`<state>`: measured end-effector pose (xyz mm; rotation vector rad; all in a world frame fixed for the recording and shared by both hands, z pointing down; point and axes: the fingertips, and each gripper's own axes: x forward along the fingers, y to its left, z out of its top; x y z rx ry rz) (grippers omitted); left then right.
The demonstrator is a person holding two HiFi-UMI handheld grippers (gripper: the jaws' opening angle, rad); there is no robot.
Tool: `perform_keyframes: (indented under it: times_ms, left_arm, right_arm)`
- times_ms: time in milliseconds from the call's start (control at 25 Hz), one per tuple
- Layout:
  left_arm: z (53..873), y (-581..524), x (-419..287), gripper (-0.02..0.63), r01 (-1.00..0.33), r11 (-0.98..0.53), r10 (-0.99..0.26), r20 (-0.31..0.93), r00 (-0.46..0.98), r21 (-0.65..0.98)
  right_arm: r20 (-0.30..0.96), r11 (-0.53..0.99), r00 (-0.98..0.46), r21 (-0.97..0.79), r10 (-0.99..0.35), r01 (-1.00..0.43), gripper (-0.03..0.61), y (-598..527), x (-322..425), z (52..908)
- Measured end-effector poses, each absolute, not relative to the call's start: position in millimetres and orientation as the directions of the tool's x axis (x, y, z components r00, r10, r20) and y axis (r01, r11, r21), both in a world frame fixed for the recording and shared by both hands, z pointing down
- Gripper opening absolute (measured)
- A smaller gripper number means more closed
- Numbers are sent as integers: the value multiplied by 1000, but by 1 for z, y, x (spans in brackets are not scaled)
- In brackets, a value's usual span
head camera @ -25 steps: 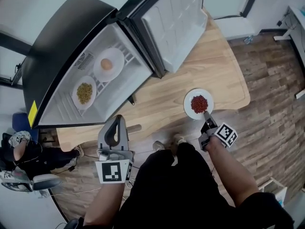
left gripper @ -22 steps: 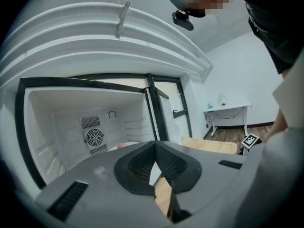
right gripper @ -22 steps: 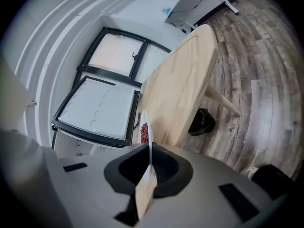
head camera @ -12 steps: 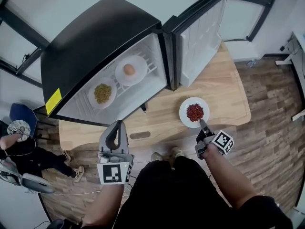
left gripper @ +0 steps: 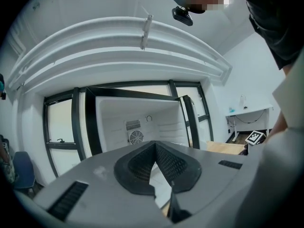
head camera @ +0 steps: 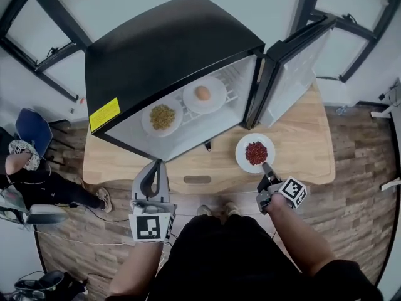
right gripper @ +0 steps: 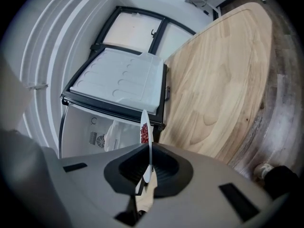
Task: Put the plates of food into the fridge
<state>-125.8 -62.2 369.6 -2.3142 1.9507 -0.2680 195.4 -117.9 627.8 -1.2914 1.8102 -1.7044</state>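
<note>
A: R side status?
B: My R gripper (head camera: 267, 166) is clamped on the near rim of the plate w/ red food (head camera: 255, 153). Plate's over the table (head camera: 301, 149), just right of the open fridge (head camera: 169, 55).
A: L?
B: My L gripper (head camera: 157, 163) has tips together, nothing btwn, near-left of the table. On the fridge shelf: plate w/ yellowish food (head camera: 162, 117) and plate w/ a tan lump (head camera: 203, 94).

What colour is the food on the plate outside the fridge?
Dark red food, clearest in the head view.
</note>
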Motion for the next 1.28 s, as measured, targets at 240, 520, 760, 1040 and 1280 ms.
perform_keyframes:
  times_ms: [240,520,760,1040,1280]
  left_arm:
    - [369,-53,-153,5,-983,-94,-995,44,89,-156]
    - [374,-40,-187,5,-989,-16,-999,30,11,-145]
    - [373,-39,-212,5,-995,19,-999,25,-21,-93]
    - [376,-32,-257,5,-992,84,-995,47,-89,-91]
    - [393,-34,-277,5,-992,90,-992,77,-97,-87]
  right_arm:
    - [323,-101,-576,-918,-751,-383,31,-132,164,619]
    - [312,-31,-657,-915,-686,-403,31,-151,111,611]
    - [305,1,-706,-918,-639,-397,31,-172,57,607]
    - [315,23,-752,-915,-579,-402,31,-181,-8,613]
    - [321,24,-772,-917,-548,-398,31,-190,-44,624]
